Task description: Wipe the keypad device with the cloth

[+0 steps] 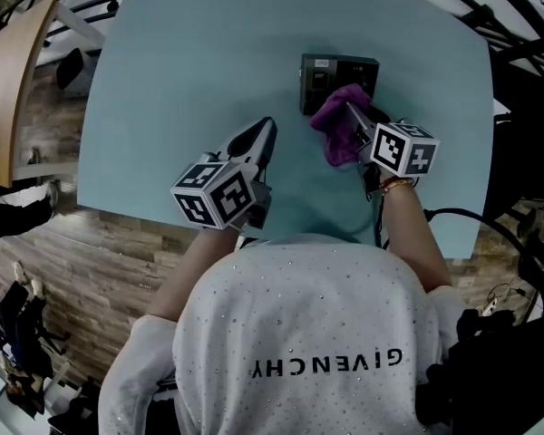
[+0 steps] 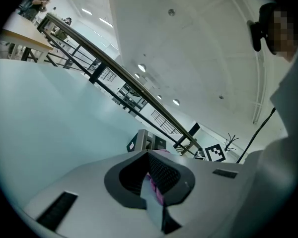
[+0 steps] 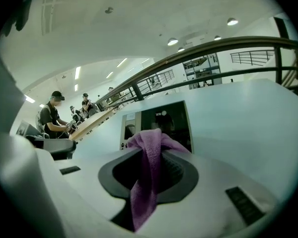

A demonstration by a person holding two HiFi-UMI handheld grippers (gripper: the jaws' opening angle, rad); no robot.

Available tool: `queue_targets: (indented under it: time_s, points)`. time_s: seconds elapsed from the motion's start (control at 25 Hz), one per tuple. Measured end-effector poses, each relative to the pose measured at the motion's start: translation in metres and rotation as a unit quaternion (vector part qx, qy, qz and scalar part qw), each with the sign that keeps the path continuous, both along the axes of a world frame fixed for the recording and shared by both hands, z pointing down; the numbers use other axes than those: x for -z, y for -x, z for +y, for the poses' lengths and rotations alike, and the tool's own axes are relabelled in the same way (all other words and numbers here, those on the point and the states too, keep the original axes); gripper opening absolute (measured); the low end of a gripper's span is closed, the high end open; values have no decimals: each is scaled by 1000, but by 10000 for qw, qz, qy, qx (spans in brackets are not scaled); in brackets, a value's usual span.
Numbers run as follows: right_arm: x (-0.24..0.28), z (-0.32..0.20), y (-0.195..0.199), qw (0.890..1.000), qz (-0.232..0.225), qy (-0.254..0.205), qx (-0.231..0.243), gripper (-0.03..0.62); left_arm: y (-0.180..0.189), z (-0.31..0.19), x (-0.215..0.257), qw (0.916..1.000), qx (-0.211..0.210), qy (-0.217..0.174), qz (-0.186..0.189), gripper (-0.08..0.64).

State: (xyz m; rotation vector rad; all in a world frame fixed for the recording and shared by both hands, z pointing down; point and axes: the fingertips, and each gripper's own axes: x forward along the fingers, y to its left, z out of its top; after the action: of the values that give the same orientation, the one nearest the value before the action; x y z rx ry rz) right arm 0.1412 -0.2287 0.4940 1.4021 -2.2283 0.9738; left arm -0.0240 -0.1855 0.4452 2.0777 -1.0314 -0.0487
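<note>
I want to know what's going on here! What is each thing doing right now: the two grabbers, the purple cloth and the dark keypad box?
Left gripper: jaws shut, holding nothing.
Right gripper: shut on the cloth.
Purple fuzzy cloth: bunched up, pinched in the right gripper, at the device's near edge.
Dark rectangular keypad device: lying flat on the light blue table, not gripped.

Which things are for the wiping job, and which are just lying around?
For the job:
keypad device
purple cloth
right tongs, shut on the cloth

Just around:
left tongs, shut, holding nothing
black cables beside the blue table
wooden table at far left
</note>
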Motion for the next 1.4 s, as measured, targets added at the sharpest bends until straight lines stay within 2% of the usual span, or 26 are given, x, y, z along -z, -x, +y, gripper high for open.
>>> queue_targets:
  time_s: [0.2, 0.4, 0.68, 0.8, 0.96, 1.12, 1.24, 1.4]
  points:
    - [-5, 3, -29, 9998, 1, 34, -186, 71, -8, 9, 3, 9999, 130, 1, -49, 0]
    - [-8, 5, -62, 9987, -184, 115, -469, 71, -15, 17, 3, 9994, 337, 19, -97, 0]
    - [-13, 5, -69, 9974, -391, 141, -591, 71, -8, 29, 4, 9971, 735, -7, -181, 0]
    - [-4, 4, -52, 9993, -210, -146, -270, 69, -2, 38, 11, 9955, 904, -199, -221, 0]
    - [6, 0, 4, 9967, -192, -493, 616, 71, 11, 45, 6, 9926, 1169, -132, -293, 0]
    - [2, 9, 52, 9913, -390, -419, 1187, 71, 20, 55, 9, 9904, 1296, -131, -456, 0]
    - [-3, 19, 74, 9882, -438, -306, 1437, 71, 30, 70, 16, 9884, 1348, -220, -663, 0]
    - [-8, 15, 82, 9882, -354, -231, 1473, 71, 49, 82, 18, 9849, 1520, -173, -813, 0]
